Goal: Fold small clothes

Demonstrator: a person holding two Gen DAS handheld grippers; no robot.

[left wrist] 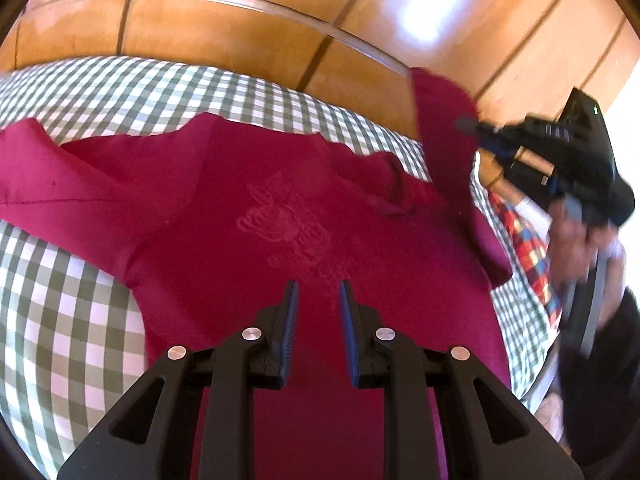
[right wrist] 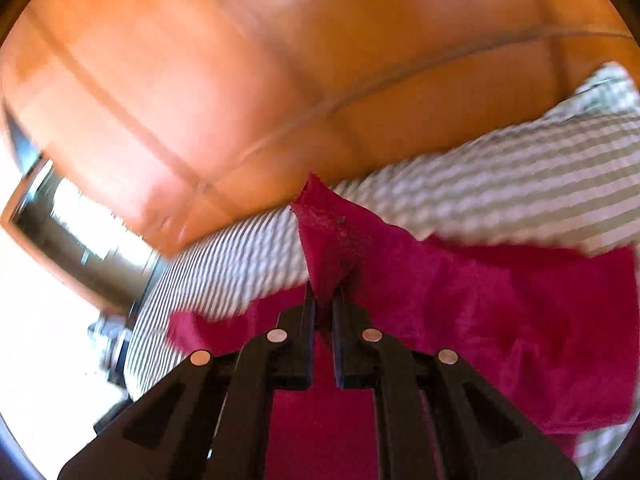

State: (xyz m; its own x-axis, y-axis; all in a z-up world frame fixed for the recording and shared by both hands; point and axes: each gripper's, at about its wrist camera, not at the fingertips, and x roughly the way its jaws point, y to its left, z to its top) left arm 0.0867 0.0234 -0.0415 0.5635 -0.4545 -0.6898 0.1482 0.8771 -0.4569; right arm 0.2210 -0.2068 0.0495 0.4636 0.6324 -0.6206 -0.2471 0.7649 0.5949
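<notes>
A dark red T-shirt (left wrist: 280, 208) with an embossed print lies spread on a green-and-white checked cloth (left wrist: 80, 280). My left gripper (left wrist: 319, 286) hovers over the shirt's middle, its jaws a little apart with nothing between them. At the right, a hand (left wrist: 572, 240) holds my right gripper (left wrist: 466, 124), which lifts the shirt's right edge off the cloth. In the right wrist view, blurred by motion, the right gripper (right wrist: 322, 292) is shut on a raised fold of the red T-shirt (right wrist: 480, 312), above the checked cloth (right wrist: 500, 192).
Glossy wooden panels (left wrist: 200, 28) lie beyond the cloth's far edge. A multicoloured patterned garment (left wrist: 532, 248) lies at the right edge of the cloth, near the hand. A blurred metal-framed object (right wrist: 80, 232) shows at the left of the right wrist view.
</notes>
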